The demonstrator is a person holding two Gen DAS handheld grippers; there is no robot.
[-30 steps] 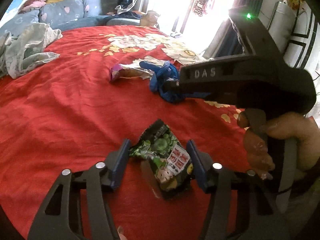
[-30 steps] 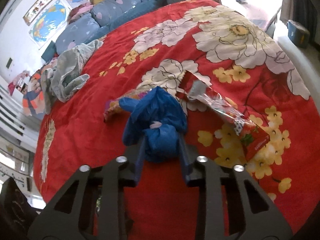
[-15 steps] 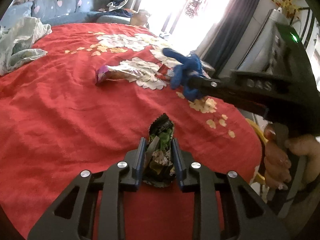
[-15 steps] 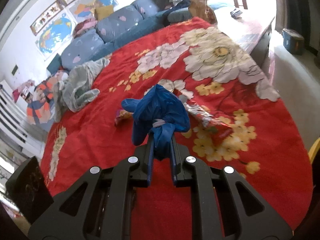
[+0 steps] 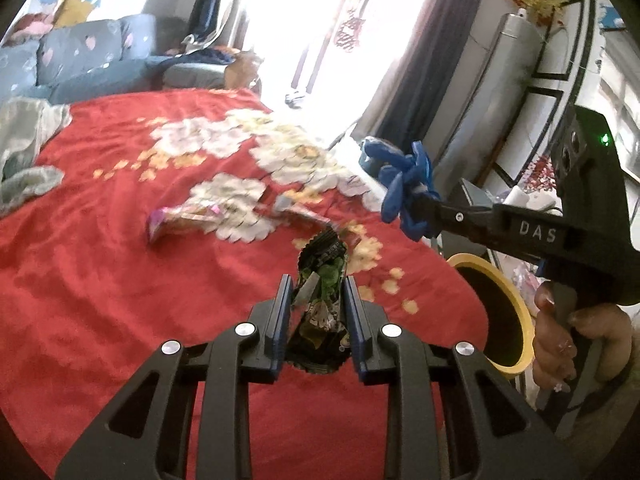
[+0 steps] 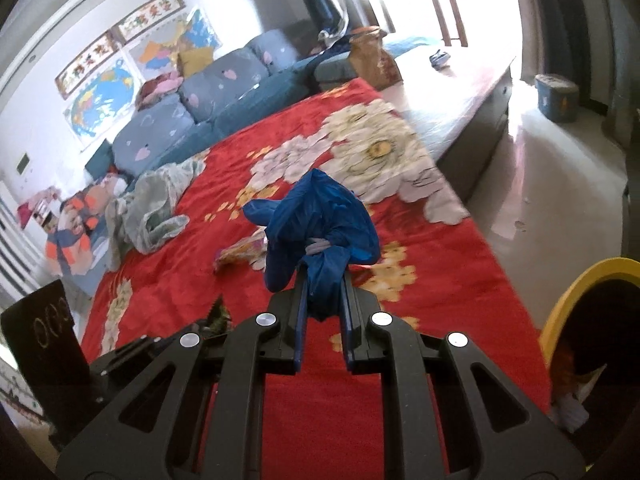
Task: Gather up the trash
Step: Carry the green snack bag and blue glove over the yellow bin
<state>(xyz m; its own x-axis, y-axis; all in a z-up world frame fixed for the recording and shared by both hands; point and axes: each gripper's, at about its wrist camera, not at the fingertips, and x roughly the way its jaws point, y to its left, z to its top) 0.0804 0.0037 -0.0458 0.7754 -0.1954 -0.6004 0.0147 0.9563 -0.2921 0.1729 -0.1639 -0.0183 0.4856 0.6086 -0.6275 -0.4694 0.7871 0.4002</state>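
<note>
My left gripper (image 5: 316,288) is shut on a green and black snack wrapper (image 5: 320,280), lifted off the red floral blanket (image 5: 100,280). My right gripper (image 6: 323,280) is shut on a crumpled blue plastic bag (image 6: 316,208), held in the air above the blanket (image 6: 440,280); from the left wrist view the same bag (image 5: 404,184) hangs at the right gripper's tip, right of the wrapper. A yellow-rimmed bin (image 6: 572,304) stands at the bed's right edge, also in the left wrist view as the bin (image 5: 512,308). A purple-ended wrapper (image 5: 180,218) and a clear red wrapper (image 5: 304,210) lie on the blanket.
Crumpled grey cloth (image 6: 156,208) lies at the blanket's far left. A blue sofa (image 6: 208,100) lines the back. Pale floor (image 6: 560,200) runs along the bed's right side. A person's hand (image 5: 568,344) grips the right gripper's handle.
Left jaws closed on the snack wrapper and lifted it off the blanket. The right gripper rose and swung right with the blue bag; the yellow bin came into view.
</note>
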